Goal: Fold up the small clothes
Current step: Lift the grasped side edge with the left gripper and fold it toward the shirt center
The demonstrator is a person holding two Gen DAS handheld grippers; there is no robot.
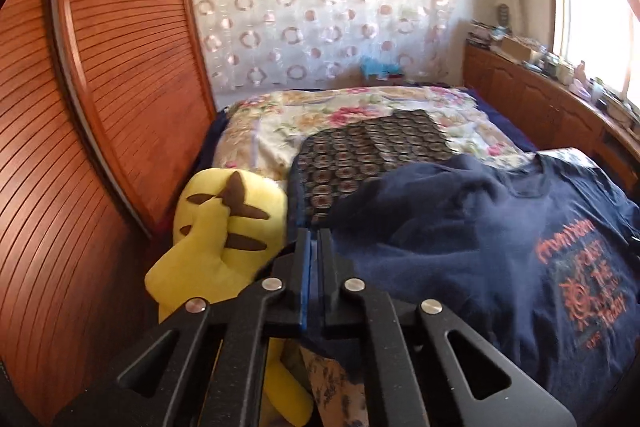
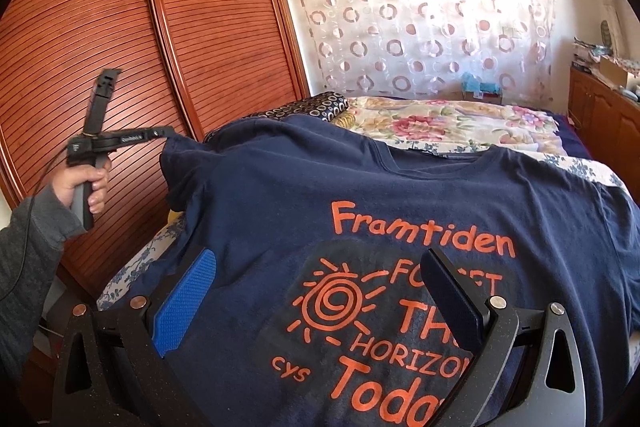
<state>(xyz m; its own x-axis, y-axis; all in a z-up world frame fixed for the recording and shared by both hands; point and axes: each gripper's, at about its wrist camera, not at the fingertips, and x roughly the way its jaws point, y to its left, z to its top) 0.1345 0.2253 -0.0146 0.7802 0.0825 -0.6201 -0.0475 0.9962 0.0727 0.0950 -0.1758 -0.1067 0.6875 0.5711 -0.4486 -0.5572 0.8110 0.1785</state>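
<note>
A navy T-shirt (image 2: 400,195) with orange print lies face up on the bed. My left gripper (image 1: 314,239) is shut on the shirt's left sleeve edge and holds it lifted above the bed; the shirt (image 1: 460,227) drapes away to the right. In the right wrist view the left gripper (image 2: 166,135) shows at the left, pinching the raised sleeve. My right gripper (image 2: 320,267) is open, its jaws wide apart just above the printed chest, holding nothing.
A yellow plush toy (image 1: 224,227) sits at the bed's left edge. A dark patterned folded cloth (image 1: 360,155) lies beyond the shirt on the floral bedspread (image 1: 320,111). Wooden slatted wardrobe doors (image 2: 160,47) stand on the left, a cabinet (image 1: 540,107) on the right.
</note>
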